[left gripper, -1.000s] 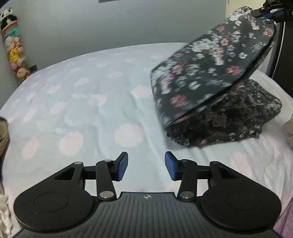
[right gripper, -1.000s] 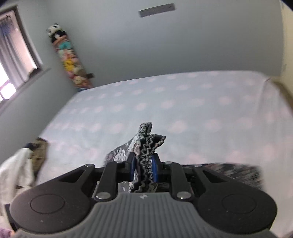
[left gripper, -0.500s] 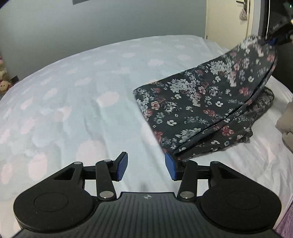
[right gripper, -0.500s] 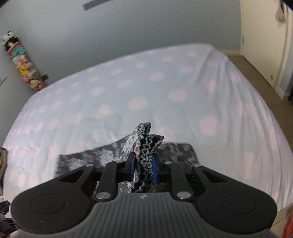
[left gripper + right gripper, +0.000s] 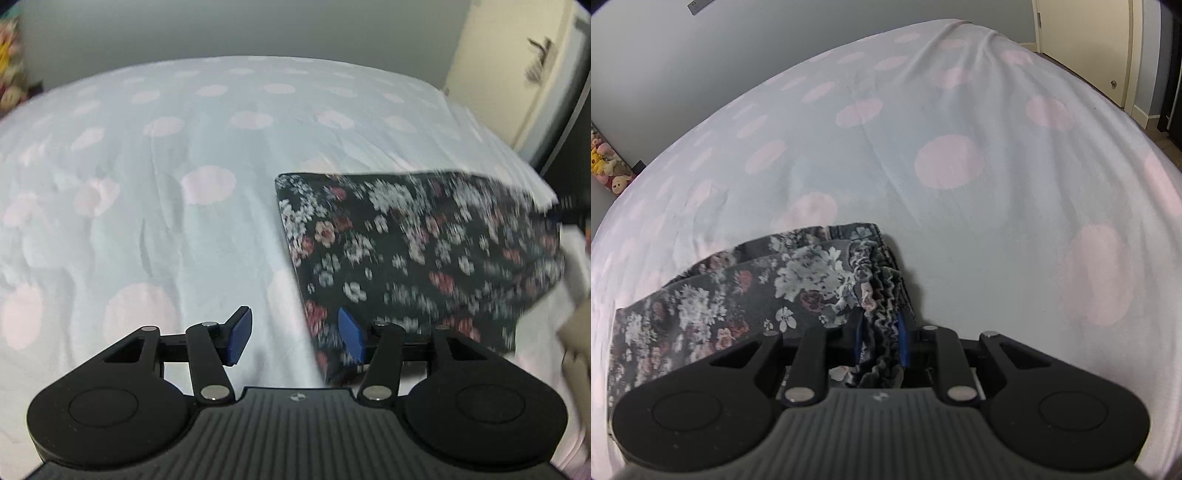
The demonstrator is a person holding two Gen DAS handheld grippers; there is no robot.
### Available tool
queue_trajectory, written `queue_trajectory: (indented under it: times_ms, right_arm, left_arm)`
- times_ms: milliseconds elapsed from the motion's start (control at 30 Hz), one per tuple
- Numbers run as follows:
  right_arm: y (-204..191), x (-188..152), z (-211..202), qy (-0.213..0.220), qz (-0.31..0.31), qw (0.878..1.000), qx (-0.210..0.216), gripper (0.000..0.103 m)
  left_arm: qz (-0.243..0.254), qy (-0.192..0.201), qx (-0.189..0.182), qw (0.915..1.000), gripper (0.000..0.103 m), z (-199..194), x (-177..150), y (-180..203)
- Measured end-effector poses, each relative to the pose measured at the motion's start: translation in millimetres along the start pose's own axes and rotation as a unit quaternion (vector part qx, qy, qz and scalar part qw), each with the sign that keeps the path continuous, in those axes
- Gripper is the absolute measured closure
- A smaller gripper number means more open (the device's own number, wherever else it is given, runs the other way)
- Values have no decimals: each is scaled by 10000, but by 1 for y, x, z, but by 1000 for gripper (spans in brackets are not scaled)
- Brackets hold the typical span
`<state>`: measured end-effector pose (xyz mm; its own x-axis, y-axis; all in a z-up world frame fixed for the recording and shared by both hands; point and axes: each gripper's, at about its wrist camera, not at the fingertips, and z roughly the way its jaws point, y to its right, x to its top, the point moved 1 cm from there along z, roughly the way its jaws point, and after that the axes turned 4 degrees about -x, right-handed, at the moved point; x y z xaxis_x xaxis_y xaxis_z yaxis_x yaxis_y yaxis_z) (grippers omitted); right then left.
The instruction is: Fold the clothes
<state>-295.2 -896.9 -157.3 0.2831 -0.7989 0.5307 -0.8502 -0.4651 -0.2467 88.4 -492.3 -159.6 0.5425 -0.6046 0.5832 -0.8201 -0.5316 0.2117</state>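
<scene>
My right gripper (image 5: 879,345) pinches the gathered waistband of the floral garment (image 5: 413,254), which lies folded on the bed (image 5: 166,155). My left gripper (image 5: 293,338) is empty, jaws opening, the near corner of the fold just at its right pad. Garment runs rightward from there; left is nearer that edge.

My view takes in a bed (image 5: 960,229) under a pale blue sheet dotted pink, a bare grey-blue wall (image 5: 738,48) behind it, a cream door (image 5: 1086,40) at right, and stuffed toys (image 5: 607,166) stacked far left.
</scene>
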Motion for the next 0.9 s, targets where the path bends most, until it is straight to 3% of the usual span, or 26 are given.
queue_trajectory:
  times_ms: [33, 100, 167, 267, 300, 500, 800, 867, 900]
  right_arm:
    - [1, -2, 1, 22, 6, 10000, -5, 80]
    - [4, -4, -1, 14, 28, 10000, 14, 61]
    - [8, -6, -7, -33, 58, 10000, 54, 57]
    - [15, -8, -16, -114, 106, 9998, 107, 35]
    - [18, -11, -16, -206, 134, 9997, 81, 34]
    - [37, -32, -10, -611, 573, 9964, 99, 33]
    - [37, -36, 1, -586, 688, 9955, 295, 38]
    - [36, -37, 1, -552, 702, 9954, 355, 48]
    - [35, -39, 1, -539, 729, 9951, 406, 54]
  left_arm:
    - [-136, -12, -25, 9999, 52, 4, 3, -3]
    - [-350, -25, -67, 9994, 51, 12, 7, -7]
    - [-511, -9, -113, 9986, 50, 19, 11, -11]
    - [-736, -48, -225, 9970, 47, 30, 14, -16]
    - [-835, -104, -258, 9961, 47, 35, 14, -18]
    - [-1372, -313, -451, 9890, 47, 58, 6, -34]
    - [-1234, -277, -679, 9896, 46, 73, 6, -19]
    - [-1104, -289, -715, 9909, 61, 77, 7, -10]
    - [-1074, -287, -688, 9914, 64, 78, 7, -7]
